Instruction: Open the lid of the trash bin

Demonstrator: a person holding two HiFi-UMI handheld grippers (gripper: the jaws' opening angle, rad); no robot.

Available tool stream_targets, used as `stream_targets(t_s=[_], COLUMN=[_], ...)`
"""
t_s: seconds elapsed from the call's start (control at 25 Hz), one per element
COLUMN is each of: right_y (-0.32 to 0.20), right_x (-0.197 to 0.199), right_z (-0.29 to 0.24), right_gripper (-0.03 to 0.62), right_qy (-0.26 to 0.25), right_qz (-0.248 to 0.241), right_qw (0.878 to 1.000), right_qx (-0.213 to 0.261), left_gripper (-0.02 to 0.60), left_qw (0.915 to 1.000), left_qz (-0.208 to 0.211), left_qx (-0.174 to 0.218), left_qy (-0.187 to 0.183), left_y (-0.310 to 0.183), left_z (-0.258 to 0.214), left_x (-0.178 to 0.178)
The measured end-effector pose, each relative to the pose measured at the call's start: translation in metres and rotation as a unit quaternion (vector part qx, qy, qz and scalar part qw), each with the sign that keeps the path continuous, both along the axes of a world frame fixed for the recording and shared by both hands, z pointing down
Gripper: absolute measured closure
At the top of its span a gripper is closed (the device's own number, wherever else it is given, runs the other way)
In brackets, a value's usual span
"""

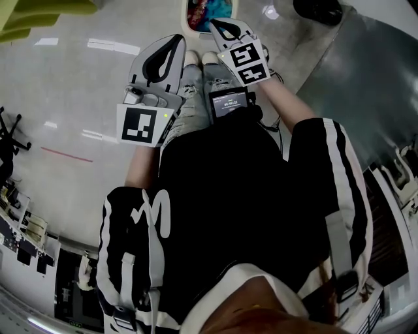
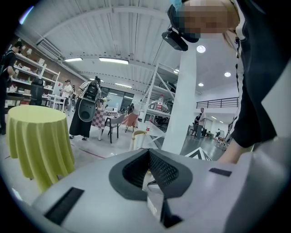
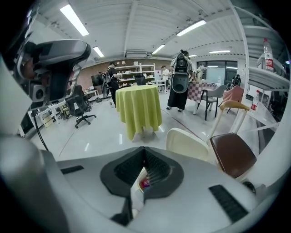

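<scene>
Down on the floor, just past the person's shoes (image 1: 199, 59), the trash bin (image 1: 185, 19) is standing with coloured rubbish (image 1: 209, 12) showing inside its white rim; whether any lid is covering part of it cannot be told. The right gripper (image 1: 221, 26) is hanging just beside that rim and the left gripper (image 1: 177, 40) nearer the body. Both are holding nothing, jaw tips pressed together. Likely risk: with the jaws closed, a hasty reach is going to nudge or tip the bin rather than catch the lid.
</scene>
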State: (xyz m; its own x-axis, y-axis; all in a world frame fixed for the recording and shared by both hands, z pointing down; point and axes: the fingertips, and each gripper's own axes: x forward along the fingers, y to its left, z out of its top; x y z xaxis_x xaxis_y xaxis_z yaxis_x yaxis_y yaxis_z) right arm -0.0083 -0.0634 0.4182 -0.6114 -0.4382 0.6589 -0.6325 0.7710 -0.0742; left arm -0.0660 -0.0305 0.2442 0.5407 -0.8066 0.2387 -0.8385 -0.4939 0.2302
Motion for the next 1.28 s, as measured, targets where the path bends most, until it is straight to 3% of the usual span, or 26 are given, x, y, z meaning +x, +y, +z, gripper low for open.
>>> stream_targets(t_s=[1.28], right_y=[0.012], right_x=[0.024], right_z=[-0.125], right_gripper=[0.585], right_qy=[-0.085], right_qz=[0.036], right_qw=[0.993], right_qx=[0.072], left_gripper=[0.574], left_qw=[0.9983], left_qz=[0.012], left_qx=[0.054], left_qy=[-0.018], left_y=[0.02], left_z=[-0.061], left_x=[0.013])
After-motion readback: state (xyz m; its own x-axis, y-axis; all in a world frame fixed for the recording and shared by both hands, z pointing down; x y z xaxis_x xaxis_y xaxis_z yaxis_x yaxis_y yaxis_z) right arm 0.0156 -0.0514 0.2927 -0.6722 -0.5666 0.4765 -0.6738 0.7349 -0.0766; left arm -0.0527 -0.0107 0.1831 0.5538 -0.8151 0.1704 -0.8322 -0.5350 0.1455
